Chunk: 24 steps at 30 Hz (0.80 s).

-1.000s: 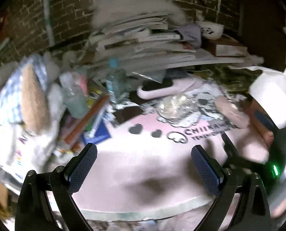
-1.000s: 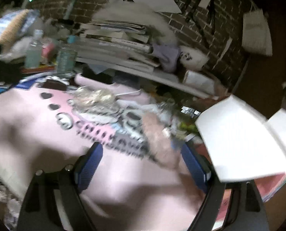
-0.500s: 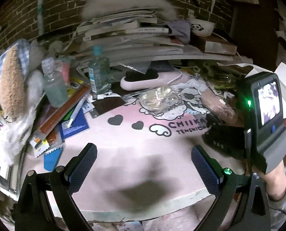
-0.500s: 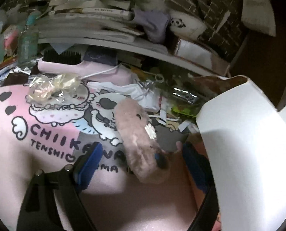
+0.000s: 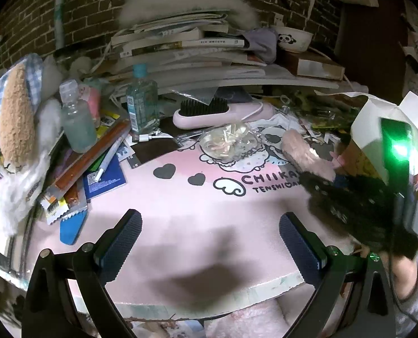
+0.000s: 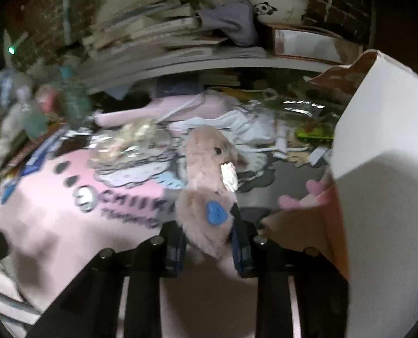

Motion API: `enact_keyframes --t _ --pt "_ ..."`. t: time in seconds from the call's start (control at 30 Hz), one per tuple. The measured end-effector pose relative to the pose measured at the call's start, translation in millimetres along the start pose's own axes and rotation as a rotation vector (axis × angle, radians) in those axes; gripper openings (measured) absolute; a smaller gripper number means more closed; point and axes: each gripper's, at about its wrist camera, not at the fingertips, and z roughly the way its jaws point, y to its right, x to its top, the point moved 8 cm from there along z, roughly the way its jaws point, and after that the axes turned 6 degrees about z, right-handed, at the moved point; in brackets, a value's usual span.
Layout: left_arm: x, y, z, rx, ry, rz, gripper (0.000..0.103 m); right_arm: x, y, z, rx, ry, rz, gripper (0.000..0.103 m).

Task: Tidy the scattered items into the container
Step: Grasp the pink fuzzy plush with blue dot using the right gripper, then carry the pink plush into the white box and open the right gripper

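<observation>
Right tongs (image 6: 207, 242) angled down, closing, apparently pinching pink plush (image 6: 209, 186); left tongs (image 5: 209, 249) spread.

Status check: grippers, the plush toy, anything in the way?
Right gripper closing on pink plush toy. Left gripper open, empty. White box open beside it, path clear.

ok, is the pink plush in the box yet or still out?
Out. The pink plush lies on the pink mat, its end between the closing right gripper fingers; the white box stands beside it.
</observation>
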Motion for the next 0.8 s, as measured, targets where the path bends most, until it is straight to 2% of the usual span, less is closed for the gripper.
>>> enact_keyframes --t 0.23,0.37,0.57,0.7,0.8 --pt "-1 1 -1 0.003 -0.005 -0.004 0.098 -15 -20 -29 0.135 0.035 -0.012 0.022" --pt "-5 -2 0 0.014 -0.019 -0.014 0.098 -13 -31 -49 0.181 0.072 -0.040 0.022" --pt "-9 -6 3 0.036 -0.040 -0.025 0.098 -2 -51 -82 0.299 0.097 -0.065 0.022" --pt "-7 -3 4 0.045 -0.038 -0.027 0.098 11 -52 -112 0.310 0.166 -0.086 0.022" --pt "-4 4 4 0.031 -0.027 -0.026 0.098 25 -37 -131 0.269 0.196 -0.092 0.022"
